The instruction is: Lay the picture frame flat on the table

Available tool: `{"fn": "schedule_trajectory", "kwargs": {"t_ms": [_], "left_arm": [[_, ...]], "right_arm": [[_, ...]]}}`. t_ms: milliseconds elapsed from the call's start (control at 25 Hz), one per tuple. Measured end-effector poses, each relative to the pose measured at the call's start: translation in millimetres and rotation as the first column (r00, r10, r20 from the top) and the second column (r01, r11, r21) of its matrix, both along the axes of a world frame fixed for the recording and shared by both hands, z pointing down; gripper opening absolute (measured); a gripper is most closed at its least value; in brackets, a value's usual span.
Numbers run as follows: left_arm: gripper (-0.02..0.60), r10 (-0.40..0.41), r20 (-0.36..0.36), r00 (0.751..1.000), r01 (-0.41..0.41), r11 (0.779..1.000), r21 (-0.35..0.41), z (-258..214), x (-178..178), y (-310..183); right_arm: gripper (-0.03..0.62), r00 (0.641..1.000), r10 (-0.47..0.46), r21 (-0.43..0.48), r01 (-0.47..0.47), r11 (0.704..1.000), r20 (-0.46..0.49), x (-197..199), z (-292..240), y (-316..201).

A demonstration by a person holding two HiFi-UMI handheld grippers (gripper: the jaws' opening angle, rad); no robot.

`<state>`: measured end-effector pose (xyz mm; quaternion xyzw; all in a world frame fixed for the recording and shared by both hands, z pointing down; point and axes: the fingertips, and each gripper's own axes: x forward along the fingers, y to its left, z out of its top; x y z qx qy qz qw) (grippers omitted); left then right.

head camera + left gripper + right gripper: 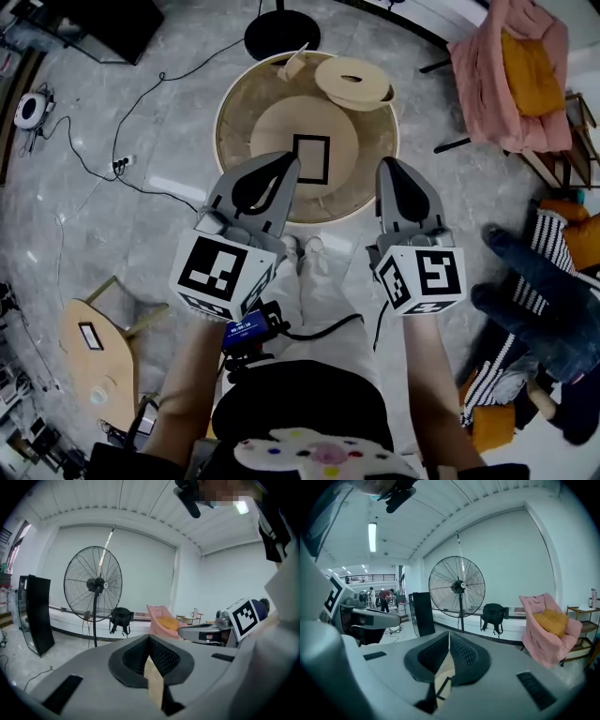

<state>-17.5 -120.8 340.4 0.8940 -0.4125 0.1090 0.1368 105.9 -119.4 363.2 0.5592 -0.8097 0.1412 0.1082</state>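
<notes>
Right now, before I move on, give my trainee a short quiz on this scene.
1. True or false: the frame lies flat on the table.
2. The left gripper is: A open; B shut and empty; C shut on the frame.
3. What tall appliance shows in both gripper views?
Key: 1 true; 2 B; 3 the fan.
</notes>
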Motion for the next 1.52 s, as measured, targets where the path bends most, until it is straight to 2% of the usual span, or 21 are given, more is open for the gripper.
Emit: {"fn": "schedule_trajectory", "kwargs": {"t_ms": [360,720,1080,1520], "left_arm": [[0.017,0.012,-0.029,1.0,-0.008,0.993,0.12,-69.2,-12.0,21.2],[0.017,0.031,-0.037,0.999,-0.024,0.982,0.187,-101.6,-16.7,32.5],[0.017,0.035,0.006,0.999,-0.036,0.979,0.199,-112.0,-21.6,39.3],[0.017,0.035,0.007,0.999,-0.035,0.98,0.197,-111.8,-24.7,40.4]], "right_arm": [[0.037,1.0,0.001,0.128,-0.002,0.992,0.013,-5.2,-72.6,26.7],[0.037,0.999,-0.026,0.189,0.021,0.982,0.025,-18.1,-109.3,38.9],[0.037,0.999,-0.045,0.208,0.041,0.977,0.017,-26.0,-123.7,43.1],[0.037,0.997,-0.078,0.199,0.076,0.977,0.0,-33.5,-122.7,47.3]]}}
